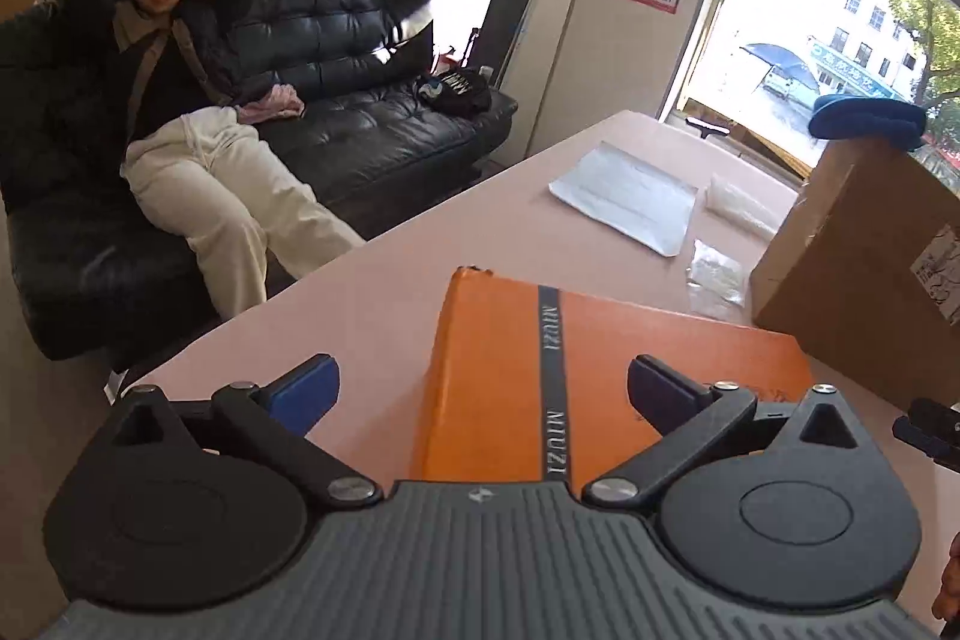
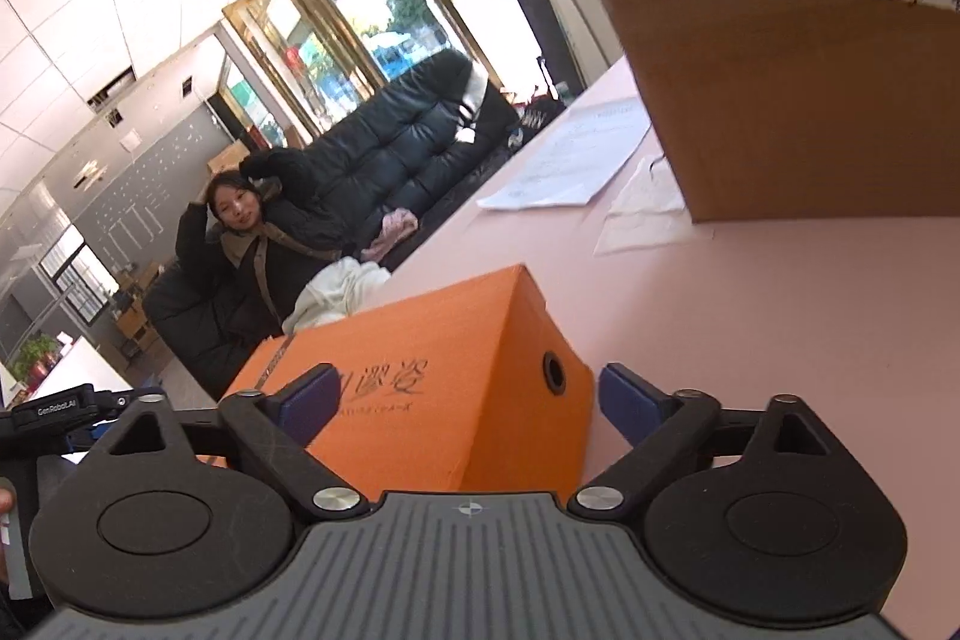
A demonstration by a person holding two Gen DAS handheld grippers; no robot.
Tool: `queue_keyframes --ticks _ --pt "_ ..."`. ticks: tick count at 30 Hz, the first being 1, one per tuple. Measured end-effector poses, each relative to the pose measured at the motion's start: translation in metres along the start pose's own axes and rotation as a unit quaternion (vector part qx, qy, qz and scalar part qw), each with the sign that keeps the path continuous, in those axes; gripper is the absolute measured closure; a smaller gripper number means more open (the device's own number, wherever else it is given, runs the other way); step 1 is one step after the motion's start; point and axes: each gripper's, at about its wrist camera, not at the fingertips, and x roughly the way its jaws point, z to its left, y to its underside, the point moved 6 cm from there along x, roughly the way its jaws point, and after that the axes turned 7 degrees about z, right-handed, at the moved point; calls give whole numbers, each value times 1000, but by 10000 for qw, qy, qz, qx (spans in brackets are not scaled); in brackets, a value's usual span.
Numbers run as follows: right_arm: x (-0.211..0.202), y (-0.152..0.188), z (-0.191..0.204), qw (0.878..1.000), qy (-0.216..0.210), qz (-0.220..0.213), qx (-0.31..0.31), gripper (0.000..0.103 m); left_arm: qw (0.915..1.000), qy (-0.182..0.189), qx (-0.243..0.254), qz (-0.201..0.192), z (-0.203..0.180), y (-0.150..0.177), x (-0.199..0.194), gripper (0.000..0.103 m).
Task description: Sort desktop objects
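both hand-held grippers stand wide open and hold nothing. the left hand-held gripper [image 1: 483, 388] hovers over the near end of the orange box [image 1: 600, 370], with the box lid and its dark printed band showing between the blue pads. the right hand-held gripper [image 2: 468, 397] faces the box's end corner [image 2: 420, 376], one pad in front of the lid side and the other just off the end wall with the round hole; whether any pad touches cardboard i cannot tell.

the orange box lies flat on the pink surface [image 1: 420, 292], near its front edge. if the box is to be lifted or shifted, it looks too wide for one grip across the lid, so my judgement is that each gripper should take an edge or wall, closing squarely, and both should move level together so the lid does not slip or the box twist.

further back a big brown carton [image 1: 864, 292] stands just beside the box, so keep clear of it. beyond lie clear plastic bags [image 1: 717, 274] and a white sheet [image 1: 627, 199]; on the carton rests a blue cloth [image 1: 867, 121].
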Motion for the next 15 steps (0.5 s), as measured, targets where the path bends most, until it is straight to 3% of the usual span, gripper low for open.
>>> queue_keyframes --ticks 3,6,11,15 --pt "-38 -13 -1 9985 -97 -543 -36 0 9966 425 623 -340 -68 3 -21 0" --pt "-74 -2 -13 9947 79 -1006 170 0 9859 797 1335 -618 -149 17 -25 0" --pt "-164 1 -55 9829 795 -1639 268 0 9510 1537 2528 -899 -286 60 -20 0" --pt "-233 13 -87 9692 1490 -1929 344 0 9262 2095 3048 -737 -365 95 -10 0"
